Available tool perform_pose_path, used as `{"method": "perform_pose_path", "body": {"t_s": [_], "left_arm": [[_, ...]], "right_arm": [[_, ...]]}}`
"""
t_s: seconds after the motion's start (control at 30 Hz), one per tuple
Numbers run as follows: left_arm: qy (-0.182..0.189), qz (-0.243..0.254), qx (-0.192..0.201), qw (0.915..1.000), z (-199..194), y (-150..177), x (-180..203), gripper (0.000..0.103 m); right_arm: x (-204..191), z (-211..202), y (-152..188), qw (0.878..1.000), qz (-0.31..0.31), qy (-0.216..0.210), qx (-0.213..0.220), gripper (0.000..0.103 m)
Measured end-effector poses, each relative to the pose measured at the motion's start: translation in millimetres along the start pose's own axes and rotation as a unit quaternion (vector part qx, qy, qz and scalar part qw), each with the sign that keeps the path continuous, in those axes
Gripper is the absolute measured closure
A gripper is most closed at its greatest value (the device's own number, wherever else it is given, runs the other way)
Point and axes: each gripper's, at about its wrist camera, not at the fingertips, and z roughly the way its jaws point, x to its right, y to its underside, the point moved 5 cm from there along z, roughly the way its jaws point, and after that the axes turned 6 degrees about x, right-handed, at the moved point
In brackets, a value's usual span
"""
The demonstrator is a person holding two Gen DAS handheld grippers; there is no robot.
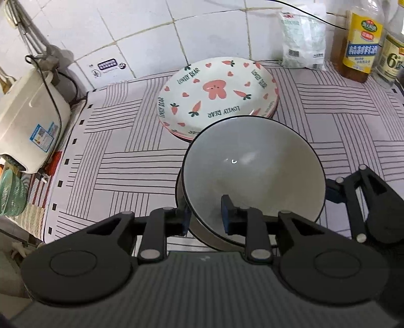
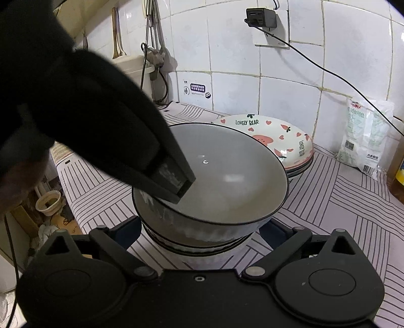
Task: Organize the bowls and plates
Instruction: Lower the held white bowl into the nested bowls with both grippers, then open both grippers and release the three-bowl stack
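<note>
A grey bowl (image 1: 252, 169) with a dark rim sits tilted on a stack of similar bowls (image 2: 199, 247) on the striped mat. My left gripper (image 1: 205, 217) straddles its near rim, one pad outside the wall and one inside. A slight gap shows at the inner pad, so the jaws stand open. In the right wrist view its inner finger (image 2: 176, 181) reaches into the grey bowl (image 2: 227, 176). My right gripper (image 2: 202, 234) is wide open, its fingers on either side of the stack and just clear of it. Behind stands a pile of "Lovely Bear" carrot plates (image 1: 217, 93) (image 2: 285, 141).
A white rice cooker (image 1: 27, 118) and a green basket (image 1: 10, 191) stand at the counter's left end, where the mat drops off. A white bag (image 1: 303, 43) and oil bottles (image 1: 361, 43) line the tiled wall at the right. A cable runs from the wall socket (image 2: 262, 17).
</note>
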Motion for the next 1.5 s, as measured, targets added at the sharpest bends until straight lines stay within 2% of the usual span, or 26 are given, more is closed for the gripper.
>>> {"method": "perform_pose_path", "body": {"t_s": [0.1, 0.17, 0.3, 0.43, 0.53, 0.67, 0.8, 1.0, 1.17, 1.3, 1.37, 1.5], "left_arm": [[0.010, 0.004, -0.006, 0.9999, -1, 1, 0, 0.076], [0.027, -0.001, -0.011, 0.9996, -2, 0, -1, 0.069], [0.045, -0.008, -0.011, 0.9989, -7, -4, -7, 0.068], [0.026, -0.006, -0.001, 0.9996, -9, -6, -16, 0.068], [0.044, -0.015, -0.005, 0.9989, -6, -4, -21, 0.072], [0.035, -0.019, -0.004, 0.9992, -1, 1, -26, 0.084], [0.049, -0.043, -0.018, 0.9977, 5, 7, -31, 0.085], [0.085, -0.100, -0.011, 0.9913, -5, 12, -49, 0.081], [0.111, -0.127, 0.006, 0.9857, -22, 18, -63, 0.072], [0.115, -0.128, 0.016, 0.9850, -35, 27, -71, 0.068], [0.119, -0.121, 0.028, 0.9852, -41, 32, -72, 0.062], [0.123, -0.104, 0.051, 0.9856, -49, 44, -75, 0.062]], "right_arm": [[0, -1, 1, 1.000, -0.001, 0.001, 0.005, 0.001], [-1, -1, 2, 1.000, -0.001, 0.002, 0.007, 0.001], [0, -4, 3, 1.000, -0.001, 0.001, 0.011, 0.000], [1, -3, 4, 1.000, -0.004, 0.001, 0.014, 0.000], [1, -2, 3, 1.000, -0.005, 0.003, 0.016, 0.000], [1, -2, 3, 1.000, -0.001, 0.003, 0.017, 0.000], [0, -3, 3, 1.000, 0.001, 0.005, 0.017, 0.001], [1, -17, -4, 1.000, 0.018, 0.010, 0.020, 0.001], [-2, -40, -10, 0.999, 0.031, 0.018, 0.024, 0.000], [-8, -59, -14, 0.998, 0.032, 0.036, 0.031, 0.000], [-10, -66, -14, 0.998, 0.035, 0.045, 0.035, 0.000], [-18, -78, -12, 0.995, 0.045, 0.073, 0.041, 0.000]]}}
